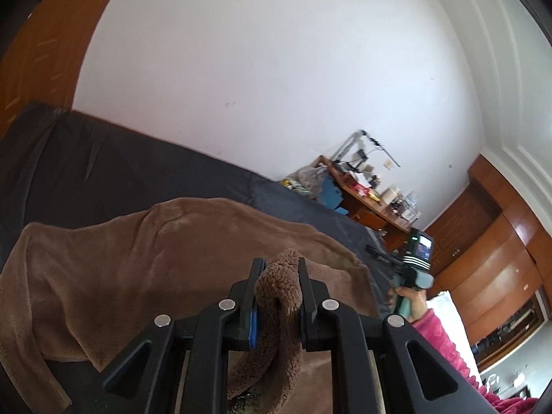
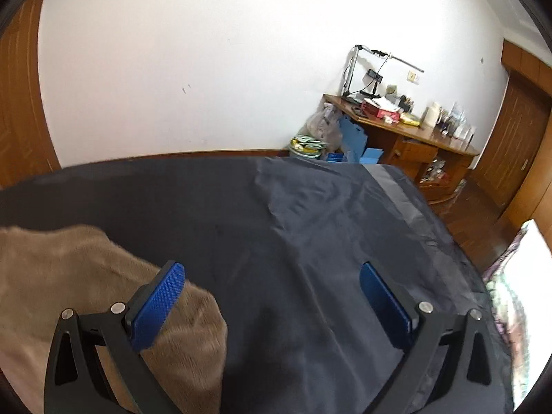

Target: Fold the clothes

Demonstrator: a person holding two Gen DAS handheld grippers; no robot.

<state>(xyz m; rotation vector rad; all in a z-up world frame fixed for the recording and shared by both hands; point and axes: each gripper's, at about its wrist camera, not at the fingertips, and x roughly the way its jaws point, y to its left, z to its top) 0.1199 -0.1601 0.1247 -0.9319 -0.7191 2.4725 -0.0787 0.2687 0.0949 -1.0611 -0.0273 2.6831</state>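
A brown fleece garment point(image 1: 145, 262) lies spread on the dark bed cover point(image 1: 103, 172). My left gripper point(image 1: 280, 269) is shut on a bunched fold of that fleece, which hangs down between the fingers. In the left wrist view the right gripper point(image 1: 415, 262) shows at the far right, held by a hand in a pink sleeve, beyond the garment's edge. In the right wrist view my right gripper point(image 2: 272, 276) stands open over the bare dark cover point(image 2: 310, 224), with nothing between its blue pads point(image 2: 158, 307). The brown garment point(image 2: 69, 293) lies under and beside its left finger.
A wooden desk point(image 2: 414, 134) piled with clutter stands in the far corner by the white wall, with blue boxes point(image 2: 355, 138) and bags beside it. Wooden wardrobe doors point(image 1: 483, 258) line the right side. A white patterned cloth point(image 2: 517, 293) lies at the bed's right edge.
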